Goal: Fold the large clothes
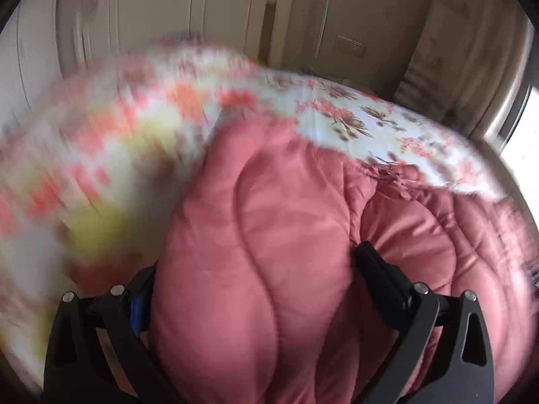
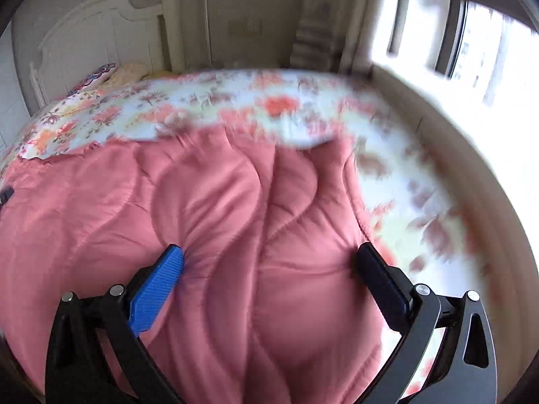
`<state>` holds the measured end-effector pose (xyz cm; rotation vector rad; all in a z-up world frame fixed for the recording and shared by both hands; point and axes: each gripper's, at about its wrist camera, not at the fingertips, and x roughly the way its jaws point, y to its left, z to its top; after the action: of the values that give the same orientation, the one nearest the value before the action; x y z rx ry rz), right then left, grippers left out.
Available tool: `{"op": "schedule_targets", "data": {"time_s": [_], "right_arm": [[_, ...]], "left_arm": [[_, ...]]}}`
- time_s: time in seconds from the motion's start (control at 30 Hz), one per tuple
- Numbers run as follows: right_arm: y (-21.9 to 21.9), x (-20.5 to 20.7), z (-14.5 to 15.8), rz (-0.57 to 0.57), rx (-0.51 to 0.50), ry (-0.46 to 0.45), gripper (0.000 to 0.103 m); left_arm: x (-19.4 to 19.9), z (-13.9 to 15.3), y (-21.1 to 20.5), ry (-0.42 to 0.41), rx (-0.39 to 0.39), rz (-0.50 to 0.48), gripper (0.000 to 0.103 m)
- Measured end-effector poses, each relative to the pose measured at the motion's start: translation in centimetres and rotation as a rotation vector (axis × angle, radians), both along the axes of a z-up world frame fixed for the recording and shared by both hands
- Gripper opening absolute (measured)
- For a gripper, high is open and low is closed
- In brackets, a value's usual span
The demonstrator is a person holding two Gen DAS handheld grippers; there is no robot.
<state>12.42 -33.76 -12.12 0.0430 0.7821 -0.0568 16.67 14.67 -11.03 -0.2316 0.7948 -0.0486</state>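
A thick quilt with a pink quilted side [image 1: 269,208] and a floral white side [image 1: 353,114] lies on a bed. My left gripper [image 1: 251,266] is shut on a bulging fold of the pink quilt, which fills the gap between its fingers. My right gripper [image 2: 269,259] is shut on another thick fold of the pink quilt [image 2: 235,195]; its blue pad [image 2: 155,289] presses the fabric from the left. The floral side [image 2: 202,107] shows behind, partly blurred by motion.
A white headboard [image 2: 87,33] and pillows [image 2: 111,72] stand at the far end of the bed. A bright window [image 2: 488,50] is on the right. A wall socket [image 1: 352,47] and cream panelled wall lie behind the bed.
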Motion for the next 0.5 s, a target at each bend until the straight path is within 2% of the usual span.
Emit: {"op": "schedule_targets", "data": {"time_s": [0.03,0.13,0.23,0.33,0.4,0.5], "right_arm": [[0.4,0.1,0.1,-0.004,-0.024,0.005,0.099],[1.3,0.2,0.5,-0.017,-0.087,0.015,0.099],[2.5,-1.3,2.0,-0.02,-0.099,-0.045,0.099],[5.3,-3.3,3.9,0.081,-0.101,-0.121,0.099],[8.5,-4.6,4.5,0.181,-0.129,-0.136,0.099],[12.3,-5.1,3.3,0.313,-0.184,-0.105,0.099]], "left_arm": [[0.0,0.2,0.1,-0.004,-0.002,0.005,0.101],[0.1,0.8,-1.2,-0.013,0.088,0.013,0.101],[-2.1,2.8,-2.6,-0.098,0.139,0.024,0.1],[-4.4,5.1,-4.5,-0.194,0.139,-0.018,0.101],[-6.0,6.4,-7.0,-0.252,0.184,-0.07,0.101],[-6.4,5.5,-10.5,-0.254,0.245,-0.178,0.101]]}}
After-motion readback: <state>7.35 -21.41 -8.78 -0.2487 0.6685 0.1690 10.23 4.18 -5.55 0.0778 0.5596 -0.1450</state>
